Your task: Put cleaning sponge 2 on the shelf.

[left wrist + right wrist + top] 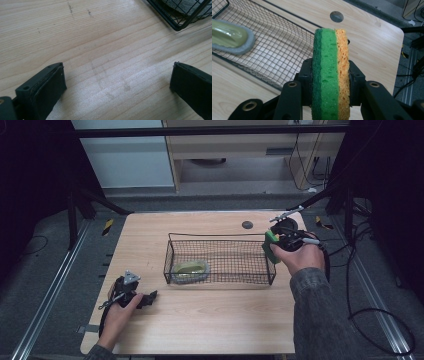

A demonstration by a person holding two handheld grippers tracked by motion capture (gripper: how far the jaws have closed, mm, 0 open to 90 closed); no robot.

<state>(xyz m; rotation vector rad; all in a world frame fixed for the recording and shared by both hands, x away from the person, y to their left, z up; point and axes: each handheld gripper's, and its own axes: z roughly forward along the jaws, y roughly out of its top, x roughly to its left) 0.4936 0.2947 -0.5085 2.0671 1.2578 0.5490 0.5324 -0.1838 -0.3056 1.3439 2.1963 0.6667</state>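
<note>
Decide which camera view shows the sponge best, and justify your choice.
The right gripper view: the sponge sits close up, clamped between the right tongs, with its green and orange layers distinct. The high view gives it as a small green block beside the wire basket.

This is looking like a lab or a recording room set up for tests, not a home. A plain wooden table (200, 320) is standing alone on a grey floor (45, 285), with dark curtains (30, 170) hanging on both sides. Black stand legs (95, 202) are reaching in at the table's far corners, and black cables (370, 315) are trailing across the floor at the right. Yellow-and-black tape (107, 226) is marking the floor. Behind, a pale cabinet (125, 155) and a wooden desk (250, 145) with hanging wires are standing against the wall.
</note>
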